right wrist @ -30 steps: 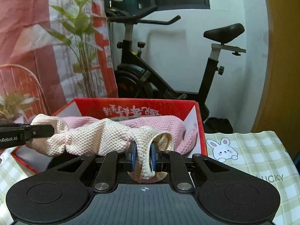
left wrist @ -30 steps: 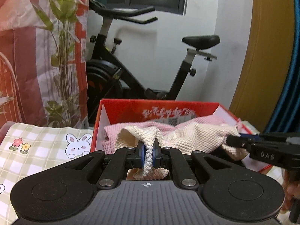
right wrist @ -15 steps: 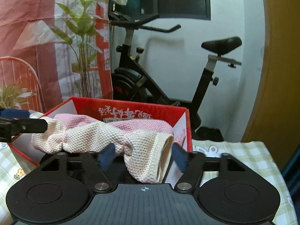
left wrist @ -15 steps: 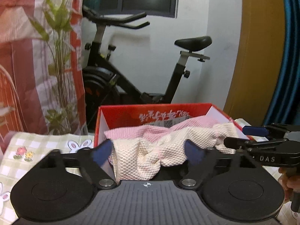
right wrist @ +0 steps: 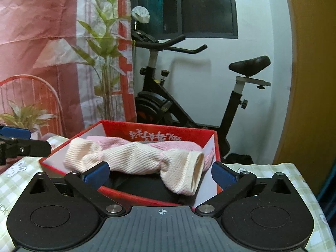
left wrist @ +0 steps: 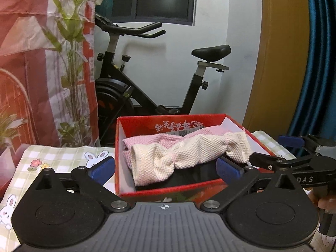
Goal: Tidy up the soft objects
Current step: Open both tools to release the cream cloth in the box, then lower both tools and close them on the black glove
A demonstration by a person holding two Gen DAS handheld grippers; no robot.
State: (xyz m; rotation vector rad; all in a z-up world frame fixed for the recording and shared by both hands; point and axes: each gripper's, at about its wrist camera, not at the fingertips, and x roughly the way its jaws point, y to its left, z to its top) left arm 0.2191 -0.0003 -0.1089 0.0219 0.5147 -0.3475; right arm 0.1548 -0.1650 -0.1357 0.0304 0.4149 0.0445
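A cream knitted cloth [left wrist: 184, 155] lies twisted across the open red box [left wrist: 168, 189], on top of a pink cloth [left wrist: 159, 139] and something dark beneath. My left gripper [left wrist: 166, 168] hangs just in front of the box with its jaws opening wide, and its pads touch nothing. In the right wrist view the cream cloth [right wrist: 136, 157] droops over the pink cloth [right wrist: 168, 146] inside the red box [right wrist: 134, 197]. My right gripper [right wrist: 160, 172] is likewise opening, clear of the cloth. Each view catches the other gripper at its edge: right gripper [left wrist: 275, 150], left gripper [right wrist: 23, 139].
The box stands on a green checked tablecloth [left wrist: 52, 157] with rabbit prints. Behind it are a black exercise bike [left wrist: 147, 96], a tall green plant [left wrist: 71, 63] and a red-and-white curtain [left wrist: 25, 52]. A yellow-brown panel [left wrist: 279, 63] stands at the right. A red wire chair [right wrist: 31, 100] is at the left.
Both grippers were shut on the ends of the cream cloth; they have let go, spread wide and drawn back. The cloth has dropped into the box.
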